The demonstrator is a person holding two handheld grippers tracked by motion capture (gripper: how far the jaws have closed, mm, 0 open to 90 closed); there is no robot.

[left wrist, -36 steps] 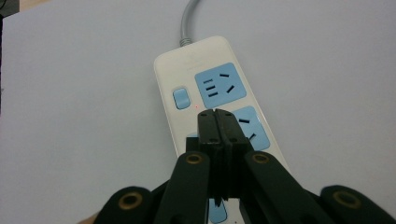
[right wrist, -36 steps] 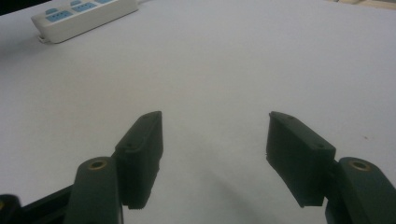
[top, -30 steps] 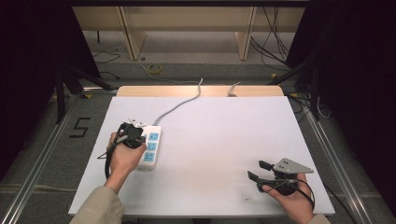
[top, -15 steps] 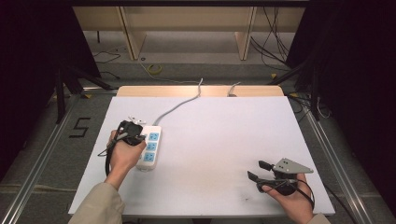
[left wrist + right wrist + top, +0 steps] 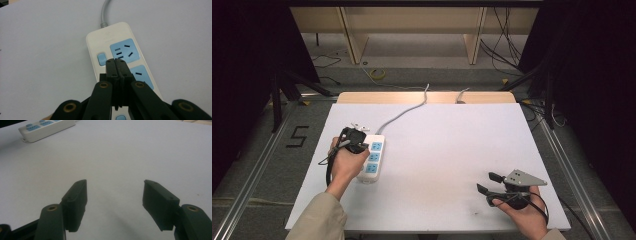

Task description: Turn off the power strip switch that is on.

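A white power strip (image 5: 372,160) with blue sockets lies on the left of the white table (image 5: 447,145). Its grey cable (image 5: 404,111) runs to the far edge. My left gripper (image 5: 360,145) hovers over the strip's far end, held in a hand, with its jaws shut and nothing between them. In the left gripper view the closed tips (image 5: 116,62) sit just above the strip (image 5: 107,35), between the small blue switch (image 5: 101,58) and the first socket (image 5: 125,50). My right gripper (image 5: 487,183) rests near the front right, open and holding nothing (image 5: 115,195). The strip (image 5: 47,128) shows far off in its view.
A wooden board (image 5: 427,97) borders the table's far edge, where a second cable end (image 5: 460,93) hangs over. Metal rails (image 5: 252,175) flank the table on both sides. Wide bare tabletop lies between the two grippers.
The left hand has shifted only slightly over the power strip. The right gripper has stayed where it was.
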